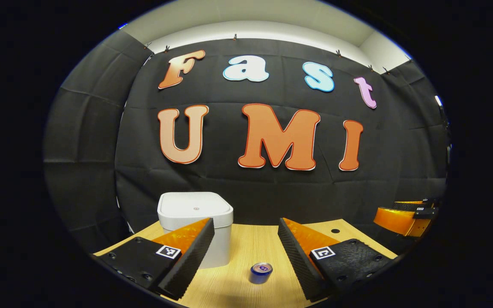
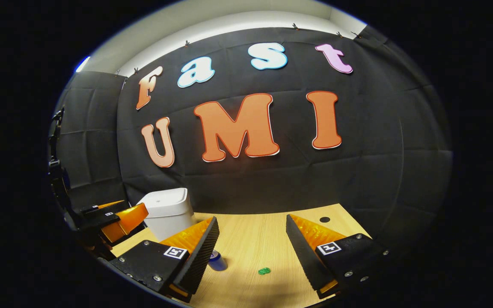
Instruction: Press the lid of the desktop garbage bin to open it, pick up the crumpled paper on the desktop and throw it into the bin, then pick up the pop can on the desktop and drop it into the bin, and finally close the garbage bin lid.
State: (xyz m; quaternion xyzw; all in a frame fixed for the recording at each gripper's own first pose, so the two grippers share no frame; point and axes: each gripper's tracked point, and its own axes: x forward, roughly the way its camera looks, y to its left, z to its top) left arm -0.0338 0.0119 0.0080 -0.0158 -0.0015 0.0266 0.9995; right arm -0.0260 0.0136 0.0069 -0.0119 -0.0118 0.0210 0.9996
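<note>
On desk (image 1: 246,239): white bin (image 1: 195,222) at back left, lid (image 1: 194,206) closed. Can (image 1: 261,273) upright in front of bin, to its right, apart from it. Small green bit (image 2: 264,270) right of can. Left gripper (image 1: 246,256) spread wide, empty, above desk. Right gripper (image 2: 253,252) likewise spread, empty.

No legible text or numbers, square black-and-white coded markers on left gripper (image 1: 246,252) and right gripper (image 2: 253,252) finger mounts — not readable, pop can (image 1: 261,273) top print — too small.
</note>
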